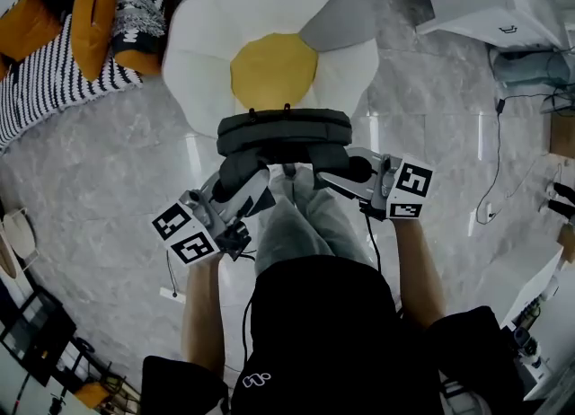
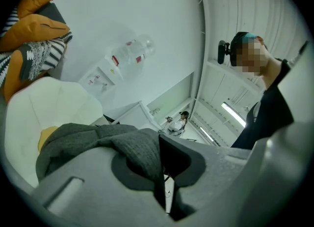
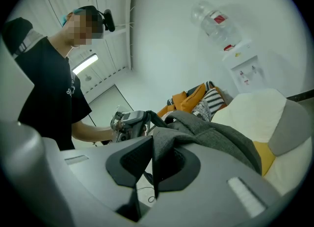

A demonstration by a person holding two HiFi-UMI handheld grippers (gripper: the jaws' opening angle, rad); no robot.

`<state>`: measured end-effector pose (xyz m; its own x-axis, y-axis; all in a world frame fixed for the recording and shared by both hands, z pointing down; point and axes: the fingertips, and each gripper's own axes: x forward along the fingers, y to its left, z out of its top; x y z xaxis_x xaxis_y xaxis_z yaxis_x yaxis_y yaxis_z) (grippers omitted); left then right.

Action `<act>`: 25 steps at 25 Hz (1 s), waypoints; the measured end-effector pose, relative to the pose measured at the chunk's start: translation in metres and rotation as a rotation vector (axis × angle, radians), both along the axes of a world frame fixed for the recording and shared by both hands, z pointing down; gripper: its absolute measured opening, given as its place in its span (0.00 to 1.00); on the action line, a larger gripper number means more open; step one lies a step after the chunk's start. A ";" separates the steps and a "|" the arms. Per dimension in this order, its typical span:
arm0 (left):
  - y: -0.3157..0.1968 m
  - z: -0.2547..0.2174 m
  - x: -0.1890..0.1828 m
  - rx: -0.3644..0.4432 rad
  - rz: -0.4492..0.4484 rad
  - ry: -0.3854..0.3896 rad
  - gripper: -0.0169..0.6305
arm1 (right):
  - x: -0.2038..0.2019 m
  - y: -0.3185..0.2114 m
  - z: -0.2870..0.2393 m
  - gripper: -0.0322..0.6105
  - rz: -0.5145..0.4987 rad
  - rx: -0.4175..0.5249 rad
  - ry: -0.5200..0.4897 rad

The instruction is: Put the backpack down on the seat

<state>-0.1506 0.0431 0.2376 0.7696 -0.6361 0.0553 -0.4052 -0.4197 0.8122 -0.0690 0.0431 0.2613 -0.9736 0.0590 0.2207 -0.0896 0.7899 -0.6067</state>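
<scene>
Whether the dark grey backpack (image 1: 284, 132) touches the white-and-yellow seat (image 1: 269, 9) is hard to tell – it hangs at the seat's near edge, with the left gripper (image 1: 244, 187) and right gripper (image 1: 340, 171) each pinching a grey strap – striped cushions (image 1: 54, 67) lie left of the seat, grey floor (image 1: 422, 117) to its right.

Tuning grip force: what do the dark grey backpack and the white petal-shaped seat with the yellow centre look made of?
Dark grey backpack: probably woven fabric, matte; a coarse weave shows up close in both gripper views. White petal-shaped seat: likely padded cloth upholstery, matte; puffy seamed lobes, no shine.
</scene>
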 end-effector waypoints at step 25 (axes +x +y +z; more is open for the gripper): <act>-0.056 0.163 0.027 -0.159 0.133 -0.066 0.08 | 0.025 -0.040 0.165 0.11 0.122 -0.210 0.045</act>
